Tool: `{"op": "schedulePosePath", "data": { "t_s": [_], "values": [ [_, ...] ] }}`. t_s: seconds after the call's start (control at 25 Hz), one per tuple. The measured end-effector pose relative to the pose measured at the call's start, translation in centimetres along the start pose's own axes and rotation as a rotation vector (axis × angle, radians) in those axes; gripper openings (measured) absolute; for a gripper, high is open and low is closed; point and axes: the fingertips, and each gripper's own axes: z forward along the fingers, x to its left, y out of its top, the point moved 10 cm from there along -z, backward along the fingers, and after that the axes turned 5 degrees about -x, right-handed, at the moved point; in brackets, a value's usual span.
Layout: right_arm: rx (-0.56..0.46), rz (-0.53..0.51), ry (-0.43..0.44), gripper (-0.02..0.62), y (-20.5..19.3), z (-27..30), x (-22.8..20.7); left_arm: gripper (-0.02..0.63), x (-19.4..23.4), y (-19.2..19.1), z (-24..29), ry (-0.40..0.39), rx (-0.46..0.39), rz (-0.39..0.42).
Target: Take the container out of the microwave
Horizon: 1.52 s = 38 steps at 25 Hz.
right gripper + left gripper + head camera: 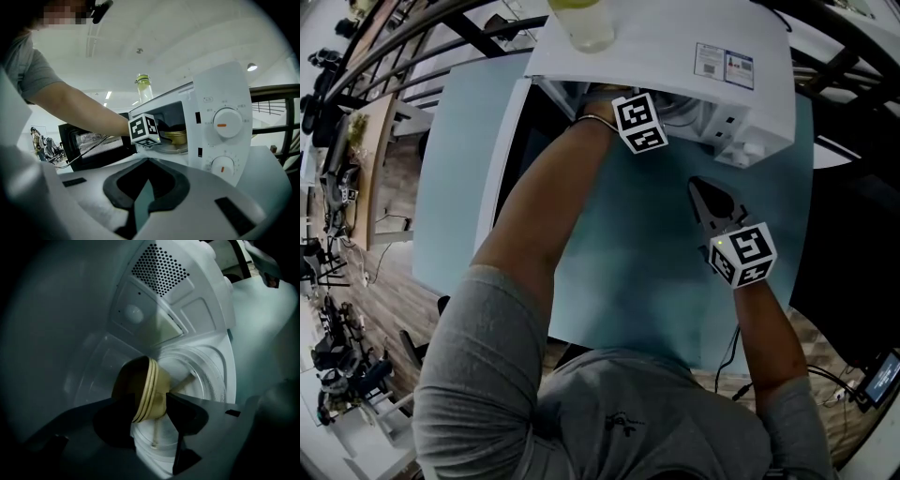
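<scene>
A white microwave (675,56) stands at the table's far side with its door (502,164) swung open to the left. Inside, a yellowish round container (143,387) sits on the glass turntable (208,376); the right gripper view also shows the container (176,137) in the cavity. My left gripper (147,411) reaches into the cavity and is open, with the container's rim between its jaws. From the head view only its marker cube (639,122) shows at the microwave's mouth. My right gripper (701,192) hovers over the table in front of the microwave, shut and empty.
A bottle of yellowish liquid (584,21) stands on top of the microwave. Two dials (227,123) are on its right panel. The teal table (637,272) ends at its near edge just ahead of the person, where a cable (736,361) hangs.
</scene>
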Motion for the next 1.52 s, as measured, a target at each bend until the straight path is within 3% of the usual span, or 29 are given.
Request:
{"op": "schedulePosePath", "data": {
  "t_s": [0.16,0.4,0.64,1.52],
  "values": [
    [0.001,0.007,0.0,0.017,-0.2,-0.1,-0.2,0.209,-0.5,0.3,0.5,-0.019,0.002,0.071],
    [0.004,0.013,-0.003,0.017,-0.3,-0.2,-0.5,0.175,-0.1,0.7,0.8,-0.04,0.037,0.09],
    [0.002,0.012,-0.006,0.017,-0.1,-0.7,-0.1,0.047,0.8,0.5,0.1,-0.114,0.06,0.0],
    [0.011,-0.021,-0.029,0.017,2.7,-4.1,3.1,0.038,-1.4,1.5,-9.2,-0.281,0.052,0.022]
  ]
}}
